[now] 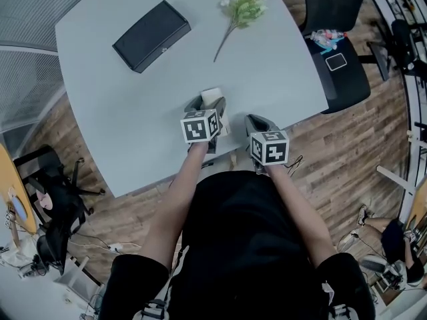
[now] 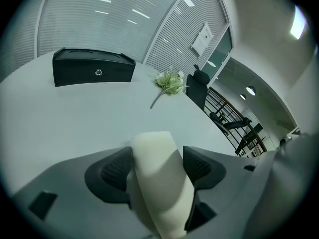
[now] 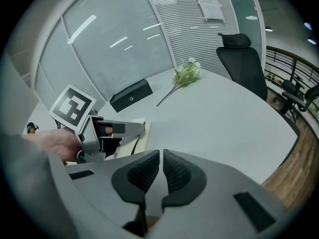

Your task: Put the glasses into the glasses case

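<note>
- Two jaws of the left gripper stand wide, the cream glasses case loose between them, near the table edge.
- Nothing sits in the right gripper, pinched shut; glasses unseen.
- Unheld, the case could topple off.

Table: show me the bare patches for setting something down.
Free: the middle of the table between the black box, the flower and the left gripper; also the right side past the flower. Crowded: the near edge, where the left gripper straddles a cream object, the right gripper beside it.
</note>
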Tool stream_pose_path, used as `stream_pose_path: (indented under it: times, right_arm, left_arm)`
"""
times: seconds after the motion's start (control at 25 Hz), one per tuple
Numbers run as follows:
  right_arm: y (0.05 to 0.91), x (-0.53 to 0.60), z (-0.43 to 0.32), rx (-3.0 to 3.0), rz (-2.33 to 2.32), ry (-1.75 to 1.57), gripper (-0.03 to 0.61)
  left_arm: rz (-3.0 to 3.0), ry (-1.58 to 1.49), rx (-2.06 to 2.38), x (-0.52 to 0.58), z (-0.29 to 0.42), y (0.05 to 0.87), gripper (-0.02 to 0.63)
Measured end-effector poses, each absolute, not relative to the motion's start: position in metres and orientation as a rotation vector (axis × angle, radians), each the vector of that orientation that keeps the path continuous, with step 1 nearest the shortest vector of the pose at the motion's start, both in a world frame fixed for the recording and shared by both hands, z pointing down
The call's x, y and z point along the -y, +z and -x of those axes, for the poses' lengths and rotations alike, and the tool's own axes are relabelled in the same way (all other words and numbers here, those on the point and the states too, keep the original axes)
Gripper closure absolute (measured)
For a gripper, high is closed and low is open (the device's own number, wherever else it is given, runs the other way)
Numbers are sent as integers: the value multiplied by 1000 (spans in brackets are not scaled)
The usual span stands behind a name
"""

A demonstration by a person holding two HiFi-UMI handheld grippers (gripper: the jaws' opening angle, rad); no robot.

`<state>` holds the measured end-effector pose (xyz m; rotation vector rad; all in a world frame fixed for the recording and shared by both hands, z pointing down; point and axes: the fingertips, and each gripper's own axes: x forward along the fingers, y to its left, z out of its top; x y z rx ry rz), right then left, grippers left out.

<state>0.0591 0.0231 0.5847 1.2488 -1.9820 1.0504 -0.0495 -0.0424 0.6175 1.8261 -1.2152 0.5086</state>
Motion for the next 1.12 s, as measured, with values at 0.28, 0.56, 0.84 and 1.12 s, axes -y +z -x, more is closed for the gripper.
stream_pose_path:
  times: [0.28, 0.56, 0.84, 1.12]
  right_arm:
    - [588, -26, -60, 1969, -1248, 1061, 540]
    - [590, -31, -62, 1967, -1248, 1079, 540]
    - [589, -28, -60, 1993, -1232, 1077, 540]
    - [581, -21, -66, 2039, -1197, 1045, 540]
  left_arm:
    - [-1840, 538, 1210, 44, 49, 620, 302]
    - [-1891, 516, 1241, 45, 51, 610, 302]
    - [-1886, 465, 1270, 49, 58, 603, 302]
    - [-1858, 456, 1316, 40, 60, 596, 302]
